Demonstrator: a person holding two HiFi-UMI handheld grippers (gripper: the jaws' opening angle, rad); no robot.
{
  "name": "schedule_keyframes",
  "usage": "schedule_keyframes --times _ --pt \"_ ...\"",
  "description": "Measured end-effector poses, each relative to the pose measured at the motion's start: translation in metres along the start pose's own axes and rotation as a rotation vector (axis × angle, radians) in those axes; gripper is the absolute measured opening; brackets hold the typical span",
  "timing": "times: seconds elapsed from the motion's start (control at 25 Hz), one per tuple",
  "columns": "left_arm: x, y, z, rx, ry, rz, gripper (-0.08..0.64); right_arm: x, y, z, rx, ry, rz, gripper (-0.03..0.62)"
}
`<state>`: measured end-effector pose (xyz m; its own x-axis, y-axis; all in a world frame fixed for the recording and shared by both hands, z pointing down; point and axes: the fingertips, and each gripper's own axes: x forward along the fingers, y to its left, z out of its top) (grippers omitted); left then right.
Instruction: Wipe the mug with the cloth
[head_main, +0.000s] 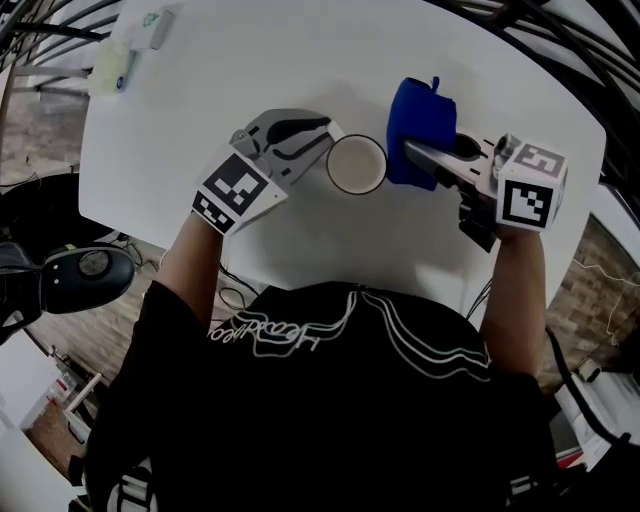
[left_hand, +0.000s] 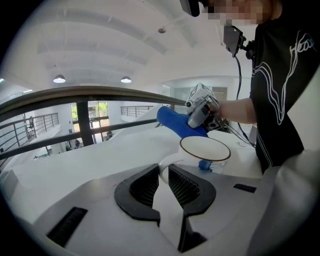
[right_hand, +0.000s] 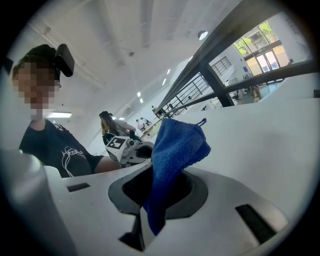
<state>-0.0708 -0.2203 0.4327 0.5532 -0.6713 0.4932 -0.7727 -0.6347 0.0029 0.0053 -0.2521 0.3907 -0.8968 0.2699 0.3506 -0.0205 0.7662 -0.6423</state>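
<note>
**Steady the mug, then rub the cloth round its wall**

The white table (head_main: 200, 90) spreads wide under the mug (head_main: 356, 165), which stands upright on it. The right gripper (head_main: 412, 150) reaches in from the mug's right, its jaws clamped on the blue cloth (head_main: 420, 115). The cloth bunches just beside the mug's outer wall; whether it touches I cannot tell. At the mug's left, the left gripper (head_main: 322, 140) pinches the handle (left_hand: 162, 172). I'd keep that pinch firm and sweep the cloth round the wall without shoving the mug sideways
</note>
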Motion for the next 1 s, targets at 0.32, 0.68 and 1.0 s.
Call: schedule_keyframes --times 0.32,0.68,1.0 --pt "0.008 0.005 -0.004 -0.013 -0.013 -0.028 0.067 0.019 0.000 -0.002 -0.060 0.054 0.073 0.051" --pt "0.010 -0.010 0.008 -0.012 -0.018 -0.040 0.067 0.024 -0.001 -0.007 -0.108 0.121 0.096 0.051" --pt "0.006 0.000 0.004 -0.024 -0.013 -0.023 0.067 0.060 -0.019 -0.009 -0.093 0.196 0.075 0.051"
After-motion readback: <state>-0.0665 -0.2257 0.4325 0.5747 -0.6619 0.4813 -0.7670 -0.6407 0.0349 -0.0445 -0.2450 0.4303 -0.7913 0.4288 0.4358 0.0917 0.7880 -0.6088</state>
